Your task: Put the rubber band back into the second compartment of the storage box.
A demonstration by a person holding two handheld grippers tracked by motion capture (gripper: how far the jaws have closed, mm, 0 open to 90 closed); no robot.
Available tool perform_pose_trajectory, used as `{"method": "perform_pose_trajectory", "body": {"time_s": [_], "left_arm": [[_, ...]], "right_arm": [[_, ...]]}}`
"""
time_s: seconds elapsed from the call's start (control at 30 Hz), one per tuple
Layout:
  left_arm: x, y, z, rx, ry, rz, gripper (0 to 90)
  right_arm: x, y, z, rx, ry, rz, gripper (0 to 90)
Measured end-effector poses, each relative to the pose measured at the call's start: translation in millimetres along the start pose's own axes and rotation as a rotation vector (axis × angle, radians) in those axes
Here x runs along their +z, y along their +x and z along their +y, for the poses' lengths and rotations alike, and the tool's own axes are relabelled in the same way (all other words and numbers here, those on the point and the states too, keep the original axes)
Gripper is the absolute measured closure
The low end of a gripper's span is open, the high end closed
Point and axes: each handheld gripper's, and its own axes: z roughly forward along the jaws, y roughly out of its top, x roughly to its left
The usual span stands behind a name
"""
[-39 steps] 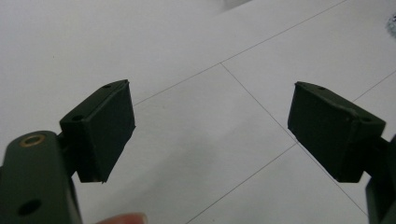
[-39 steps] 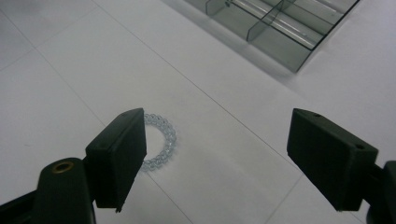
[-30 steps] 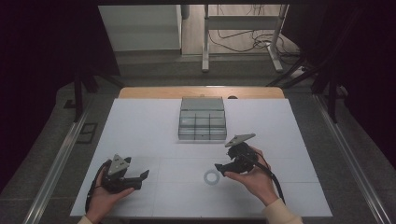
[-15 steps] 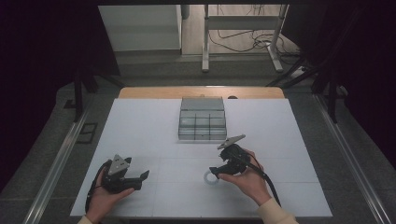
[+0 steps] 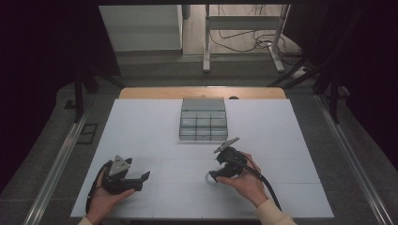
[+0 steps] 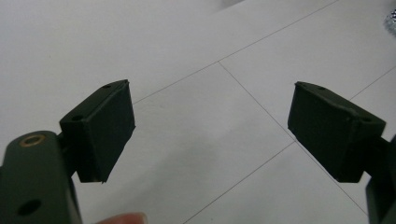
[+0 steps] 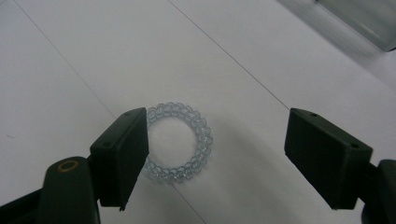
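Down low, the right gripper (image 7: 215,154) hovers over a small ring of clear, pale-blue glassy beads (image 7: 180,142) lying flat on the smooth white counter (image 5: 155,126). Its blocky matte-black fingers (image 7: 122,154) stand wide apart, one overlapping the ring's edge; contact unclear. Left gripper (image 6: 210,130): fingers apart over bare counter. Grey, boxy compartment tray (image 5: 203,120) sits beyond.

Black grippers, grey three-cornered plates, black cables; cream sleeve (image 5: 272,213) cuffs
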Motion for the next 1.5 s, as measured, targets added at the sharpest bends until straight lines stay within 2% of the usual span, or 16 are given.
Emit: {"method": "perform_pose_trajectory", "body": {"time_s": [0.27, 0.67, 0.97, 1.5], "left_arm": [[-0.4, 0.1, 0.0, 0.0, -0.001, 0.0, 15.1], [-0.3, 0.0, -0.1, 0.001, -0.001, 0.0, 15.1], [-0.5, 0.0, -0.2, 0.001, -0.001, 0.0, 15.1], [-0.8, 0.0, -0.3, 0.003, -0.003, -0.001, 15.1]], "right_arm": [[8.3, 1.0, 0.7, -0.011, 0.038, -0.017, 24.7], [20.9, 4.9, 0.1, -0.016, 0.089, -0.027, 37.6], [22.8, 7.8, -1.0, -0.029, 0.104, -0.035, 50.8], [23.5, 12.5, -0.7, -0.04, 0.114, -0.017, 66.0]]}}
